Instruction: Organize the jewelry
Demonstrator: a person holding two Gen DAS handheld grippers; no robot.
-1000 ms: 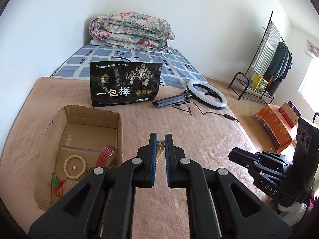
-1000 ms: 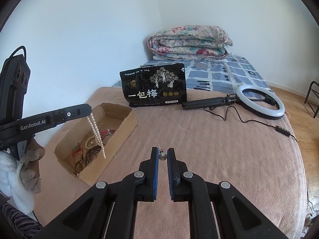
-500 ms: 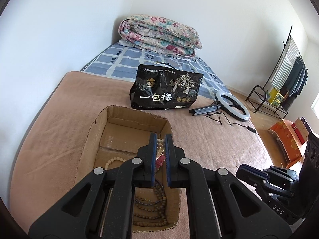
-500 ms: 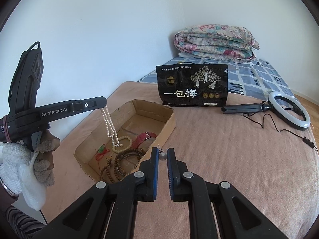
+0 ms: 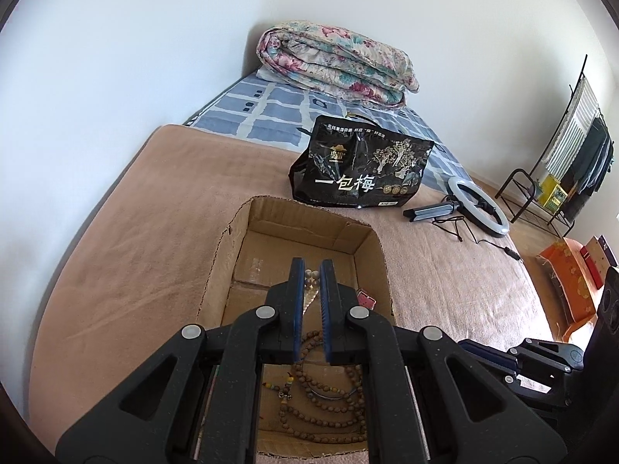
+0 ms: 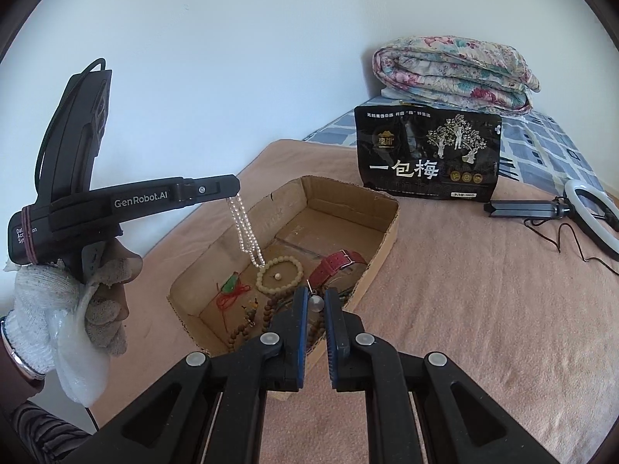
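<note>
You've swung the left gripper [image 6: 232, 189] over the box [image 6: 390, 228] at frame centre, pearls [image 6: 247, 232] pinched and dangling, right gripper [image 6: 316, 303] clamping a bead [image 6: 316, 303]; release early and the pearls snag the rim

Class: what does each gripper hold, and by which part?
Left gripper pinches the pearl strand by its top end. Right gripper grips a small silvery bead across its sides.

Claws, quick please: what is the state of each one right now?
Left claw: closed on the pearl necklace, which hangs over the cardboard box.
Right claw: closed on a small silver bead.
</note>
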